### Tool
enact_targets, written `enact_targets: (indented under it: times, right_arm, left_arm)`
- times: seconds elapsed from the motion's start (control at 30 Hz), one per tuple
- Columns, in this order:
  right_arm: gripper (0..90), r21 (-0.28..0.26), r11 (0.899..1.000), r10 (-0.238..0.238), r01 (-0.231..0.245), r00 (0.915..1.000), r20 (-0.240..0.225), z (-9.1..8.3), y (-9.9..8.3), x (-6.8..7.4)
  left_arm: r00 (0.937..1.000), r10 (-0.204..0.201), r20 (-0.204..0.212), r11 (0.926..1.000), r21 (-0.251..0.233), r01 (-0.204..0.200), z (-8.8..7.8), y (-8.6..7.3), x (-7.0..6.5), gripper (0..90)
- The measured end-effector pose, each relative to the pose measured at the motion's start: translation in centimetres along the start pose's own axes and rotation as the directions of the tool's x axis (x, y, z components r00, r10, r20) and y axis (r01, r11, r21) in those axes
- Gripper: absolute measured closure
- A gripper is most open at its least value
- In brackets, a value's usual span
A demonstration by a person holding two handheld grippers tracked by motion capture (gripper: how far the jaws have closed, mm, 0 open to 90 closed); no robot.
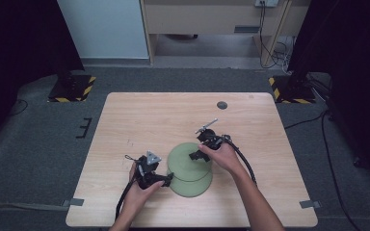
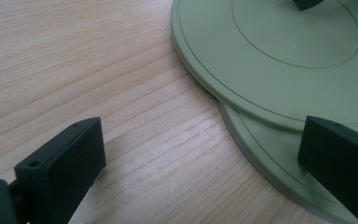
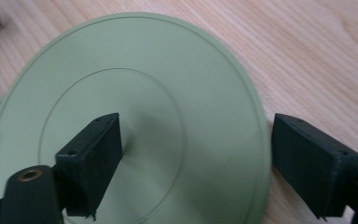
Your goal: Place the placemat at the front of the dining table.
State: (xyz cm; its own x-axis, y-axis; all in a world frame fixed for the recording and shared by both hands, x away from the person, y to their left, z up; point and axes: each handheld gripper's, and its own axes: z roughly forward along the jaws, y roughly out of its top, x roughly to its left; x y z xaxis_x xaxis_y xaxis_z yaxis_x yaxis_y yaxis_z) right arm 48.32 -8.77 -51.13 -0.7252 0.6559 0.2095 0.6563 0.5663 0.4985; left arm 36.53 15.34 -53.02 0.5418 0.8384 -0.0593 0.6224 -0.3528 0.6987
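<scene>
Your two green plates lie stacked near the front middle of the tabletop (image 1: 125, 120), the upper plate (image 1: 188, 156) shifted back and off-centre so that the lower plate (image 1: 195, 185) shows as a crescent at the front. Your right tool (image 1: 196, 155) has its jaws wide apart astride the upper plate's right rim, one jaw over the plate's face and the other outside the edge above the wood, with no pad seen pressing on it. Your left tool (image 1: 167, 179) sits at the stack's left edge, also spread apart, one jaw over bare wood and the other over the lower plate's rim.
</scene>
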Motion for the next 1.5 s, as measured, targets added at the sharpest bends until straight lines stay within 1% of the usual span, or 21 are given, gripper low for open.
enact_targets:
  times: [0.07, 0.23, 0.27, 0.33, 0.4, 0.57, 0.67, 0.77, 0.8, 0.87, 0.97, 1.0, 1.03, 1.07, 1.13, 1.17, 1.27, 1.3, 1.4, 1.47, 1.5]
  right_arm:
    - [17.8, 0.003, 1.000, -0.010, 0.010, 1.0000, 0.000, 0.0, 0.0, 0.2]
    - [17.7, 0.008, 1.000, -0.014, 0.014, 0.9999, 0.007, 0.0, 0.0, 0.3]
    - [17.8, 0.008, 1.000, -0.005, 0.005, 1.0000, 0.004, 0.0, 0.0, 0.4]
    - [17.7, 0.006, 1.000, -0.004, 0.004, 1.0000, 0.005, 0.0, 0.0, 0.4]
    - [17.3, 0.006, 1.000, 0.007, -0.007, 1.0000, 0.002, 0.0, 0.0, 0.4]
    - [16.6, -0.001, 1.000, -0.001, 0.001, 1.0000, 0.001, 0.1, -0.1, 0.3]
    - [16.7, -0.001, 1.000, 0.010, -0.010, 0.9999, 0.010, 0.0, -0.2, 0.5]
    - [17.6, -0.002, 1.000, -0.005, 0.005, 0.9997, 0.022, -0.1, -0.3, 0.5]
    - [19.1, 0.002, 1.000, -0.009, 0.009, 0.9993, 0.037, -0.3, -0.2, 0.7]
    - [20.2, -0.002, 1.000, -0.014, 0.015, 0.9987, 0.050, -0.6, -0.2, 0.9]
    - [21.2, -0.015, 1.000, -0.018, 0.018, 0.9984, 0.054, -1.1, -0.1, 1.0]
    - [22.4, -0.033, 0.999, -0.018, 0.020, 0.9985, 0.052, -1.7, 0.0, 1.1]
    - [22.4, -0.033, 0.999, -0.018, 0.020, 0.9985, 0.052, -1.7, 0.0, 1.1]
    - [23.4, -0.046, 0.999, -0.021, 0.024, 0.9984, 0.053, -2.3, 0.0, 1.3]
    - [23.9, -0.049, 0.999, -0.022, 0.025, 0.9984, 0.052, -2.6, 0.0, 1.5]
    - [25.5, -0.059, 0.998, -0.025, 0.028, 0.9986, 0.047, -3.2, 0.1, 1.7]
    - [29.6, -0.086, 0.996, -0.016, 0.017, 0.9998, 0.012, -4.2, 0.1, 2.1]
    - [29.6, -0.086, 0.996, -0.016, 0.017, 0.9998, 0.012, -4.2, 0.1, 2.1]
    - [36.6, -0.105, 0.994, -0.029, 0.024, 0.9987, -0.042, -5.2, 0.0, 2.6]
    - [37.2, -0.098, 0.995, -0.037, 0.033, 0.9983, -0.045, -5.3, -0.1, 2.7]
    - [37.5, -0.078, 0.996, -0.052, 0.048, 0.9978, -0.042, -5.1, -0.2, 2.9]
  left_arm:
    - [1.0000, 0.005, -0.007, 1.0000, -0.004, -0.005, 0.1, 0.1, -0.2, 0.1]
    - [0.9998, 0.009, -0.020, 0.9999, -0.014, -0.009, 0.2, 0.2, -0.6, 0.1]
    - [0.9996, 0.013, -0.025, 0.9998, -0.015, -0.013, 0.2, 0.2, -0.7, 0.2]
    - [0.9993, 0.020, -0.032, 0.9996, -0.018, -0.021, 0.2, 0.2, -0.8, 0.2]
    - [0.9997, 0.007, -0.022, 0.9999, -0.011, -0.007, 0.2, 0.2, -0.8, 0.9]
    - [0.9999, 0.004, -0.012, 1.0000, -0.008, -0.004, 0.2, 0.1, -0.7, 0.8]
    - [1.0000, 0.001, -0.002, 1.0000, 0.000, -0.001, 0.3, 0.3, -0.6, 0.2]
    - [1.0000, -0.007, 0.000, 1.0000, 0.000, 0.007, 0.4, 0.3, -0.5, 0.0]
    - [0.9999, -0.010, -0.005, 0.9999, -0.004, 0.010, 0.4, 0.2, -0.6, 0.0]
    - [0.9999, -0.007, -0.008, 1.0000, -0.006, 0.007, 0.3, 0.2, -0.6, 0.1]
    - [0.9999, -0.002, -0.014, 1.0000, -0.007, 0.002, 0.3, 0.2, -0.7, 0.1]
    - [0.9999, -0.002, -0.016, 1.0000, -0.008, 0.002, 0.3, 0.2, -0.7, 0.1]
    - [0.9999, -0.002, -0.016, 1.0000, -0.008, 0.002, 0.3, 0.2, -0.7, 0.0]
    - [0.9999, -0.003, -0.017, 1.0000, -0.008, 0.002, 0.3, 0.2, -0.7, 0.1]
    - [0.9998, -0.004, -0.019, 1.0000, -0.009, 0.003, 0.3, 0.2, -0.8, 0.0]
    - [0.9998, -0.004, -0.021, 1.0000, -0.009, 0.004, 0.3, 0.2, -0.8, 0.0]
    - [0.9997, -0.004, -0.023, 0.9999, -0.011, 0.004, 0.3, 0.2, -0.8, 0.0]
    - [0.9997, -0.004, -0.023, 0.9999, -0.011, 0.004, 0.3, 0.2, -0.8, 0.0]
    - [0.9995, -0.006, -0.030, 0.9999, -0.015, 0.005, 0.3, 0.1, -0.9, 0.0]
    - [0.9995, -0.007, -0.030, 0.9999, -0.015, 0.006, 0.3, 0.1, -0.9, 0.0]
    - [0.9995, -0.009, -0.030, 0.9999, -0.015, 0.009, 0.3, 0.1, -0.9, 0.0]
